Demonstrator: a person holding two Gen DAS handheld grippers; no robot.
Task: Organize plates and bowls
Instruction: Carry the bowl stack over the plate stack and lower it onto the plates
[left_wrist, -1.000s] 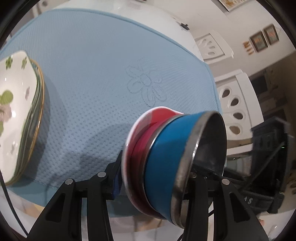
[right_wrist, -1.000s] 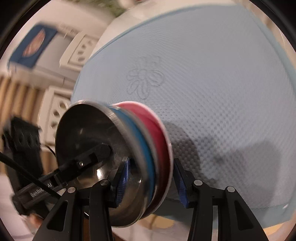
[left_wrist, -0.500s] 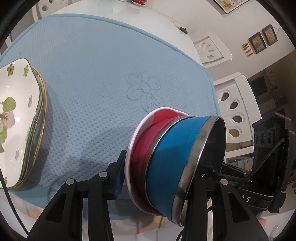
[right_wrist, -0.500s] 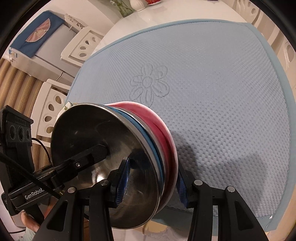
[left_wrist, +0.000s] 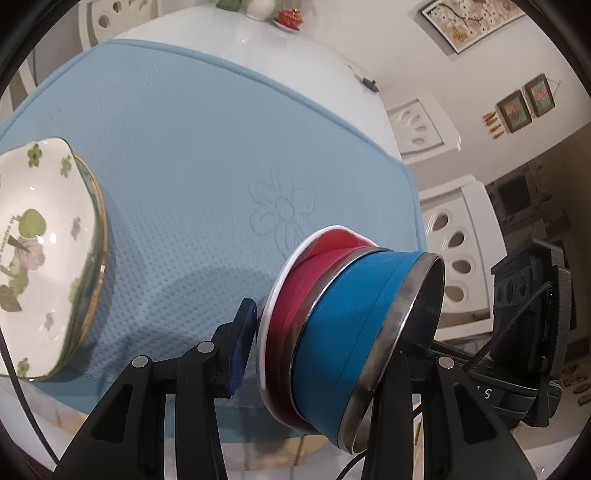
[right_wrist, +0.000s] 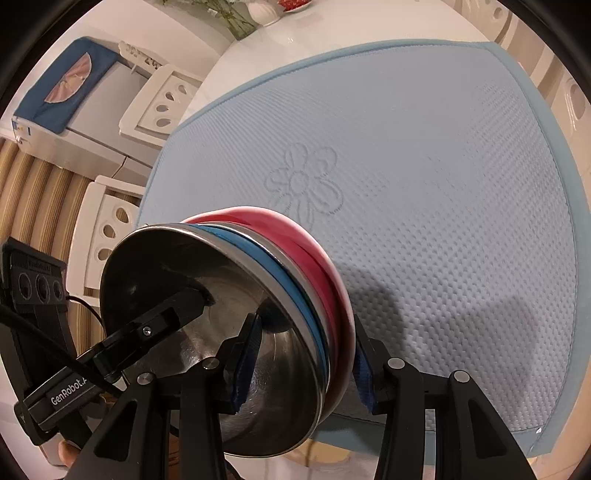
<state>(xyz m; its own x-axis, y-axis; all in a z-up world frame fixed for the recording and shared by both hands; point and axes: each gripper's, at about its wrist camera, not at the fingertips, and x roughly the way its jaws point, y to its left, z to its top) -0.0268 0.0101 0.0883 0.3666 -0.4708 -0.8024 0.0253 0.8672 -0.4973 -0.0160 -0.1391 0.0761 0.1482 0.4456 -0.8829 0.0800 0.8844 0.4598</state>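
Note:
A nested stack of bowls, blue steel-lined bowl (left_wrist: 354, 332) inside a red bowl (left_wrist: 295, 291), is held on its side above the near edge of the blue mat (left_wrist: 192, 155). My left gripper (left_wrist: 317, 354) is shut on the stack's rim. My right gripper (right_wrist: 303, 354) is shut on the rim from the opposite side; the steel inside (right_wrist: 177, 291) and red rim (right_wrist: 332, 280) show there. A stack of floral plates (left_wrist: 37, 251) lies on the mat at the left.
The mat (right_wrist: 424, 177) covers a white round table (left_wrist: 295, 66). White chairs (left_wrist: 454, 236) stand around it. A vase and a small red dish (left_wrist: 288, 16) sit at the far edge. A cabinet with blue cloth (right_wrist: 62, 85) stands beyond.
Both grippers have lifted and pulled back with the bowl stack, showing more of the mat and table. The grip is unchanged.

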